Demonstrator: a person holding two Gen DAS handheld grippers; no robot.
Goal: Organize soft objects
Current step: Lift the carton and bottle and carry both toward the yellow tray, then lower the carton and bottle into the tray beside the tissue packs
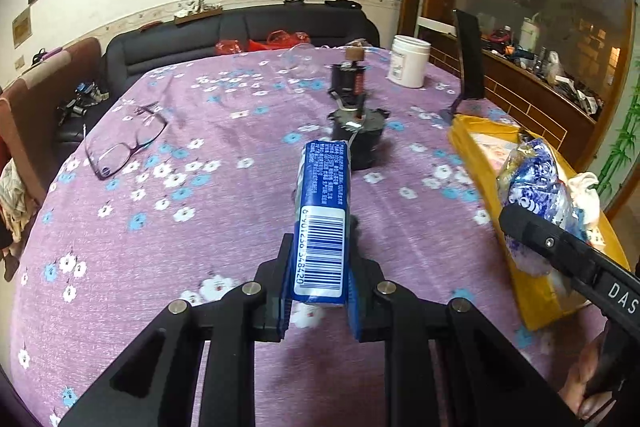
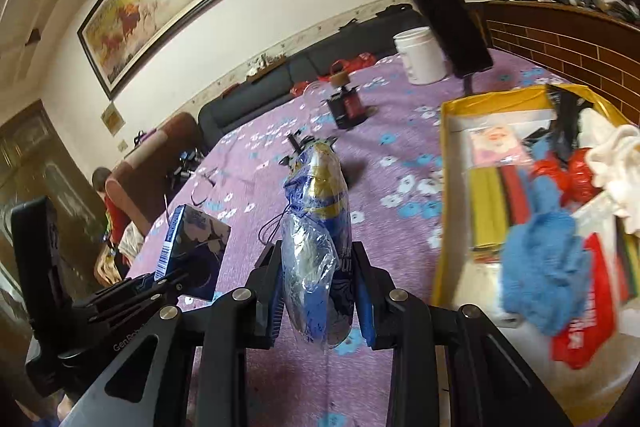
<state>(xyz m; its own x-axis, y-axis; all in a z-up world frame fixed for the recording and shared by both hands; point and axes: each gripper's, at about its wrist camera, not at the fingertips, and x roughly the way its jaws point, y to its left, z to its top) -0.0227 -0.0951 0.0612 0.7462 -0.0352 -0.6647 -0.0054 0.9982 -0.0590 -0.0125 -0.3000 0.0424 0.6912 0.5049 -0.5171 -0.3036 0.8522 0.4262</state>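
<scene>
Plainly, the crinkly plastic bag (image 2: 316,227) could slide out of the right claw (image 2: 318,301), pinched only at its slack lower end. The left claw (image 1: 318,301) pinches a blue tissue pack (image 1: 324,215) that juts upward. Both claws tilt downward above the purple bench (image 1: 168,195), beside the yellow box (image 2: 448,155).

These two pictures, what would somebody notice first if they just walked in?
Probably the two black grippers, each squeezing something above the purple flowered tablecloth. The left gripper holds a blue tissue pack with a barcode, and the right gripper holds a blue and gold plastic bag. Next, the yellow box at the right edge of the table, stuffed with a fluffy blue cloth and other soft things.
</scene>
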